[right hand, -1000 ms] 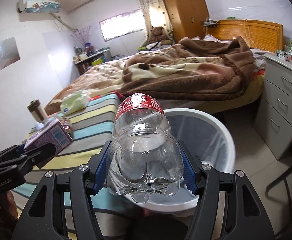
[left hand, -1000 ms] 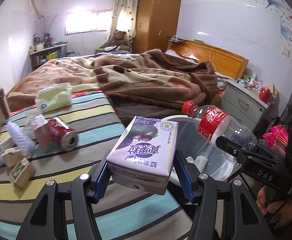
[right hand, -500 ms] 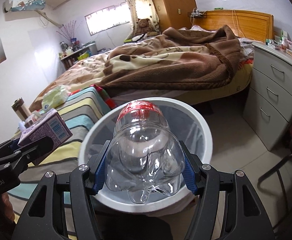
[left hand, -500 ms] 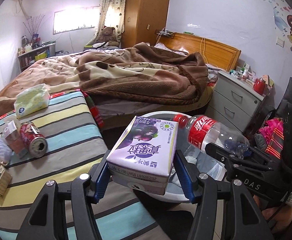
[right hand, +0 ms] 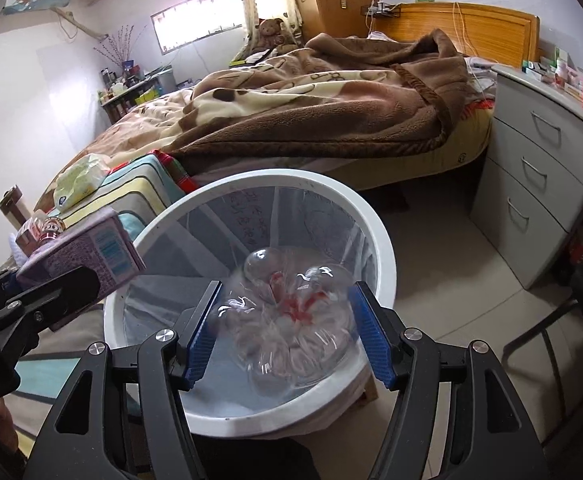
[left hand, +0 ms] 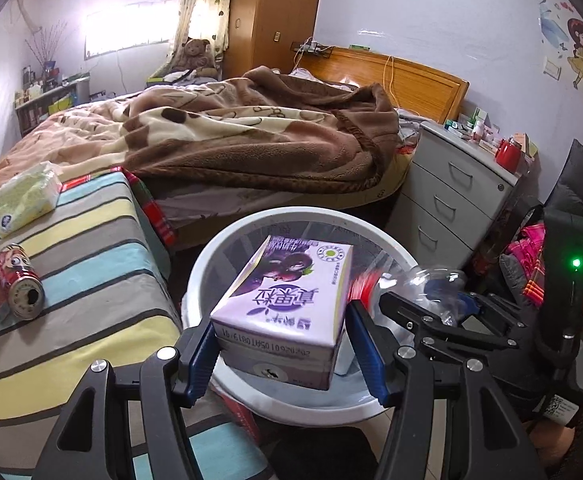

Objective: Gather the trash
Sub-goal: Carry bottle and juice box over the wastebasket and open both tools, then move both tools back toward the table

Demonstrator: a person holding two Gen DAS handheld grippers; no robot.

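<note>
Left tongs point(left hand: 281, 344) are clamping the purple rectangular drink carton point(left hand: 287, 300) and hovering it over the near side of the round white lined trash bin point(left hand: 211, 252). Right tongs point(right hand: 287, 328) are spread wide around the clear plastic bottle with red label point(right hand: 291, 316), which is blurred and, I'd judge, dropping free into the bin point(right hand: 375, 232); contact with the blue pads can't be confirmed. For a clean carton drop: centring it over the opening, keeping it clear of the right tongs point(left hand: 431, 316) close on the right, then opening fully. Red crushed drink can point(left hand: 21, 284) and pale green tissue pack point(left hand: 27, 196) are waiting on the striped worktop point(left hand: 91, 264), left of the bin.
</note>
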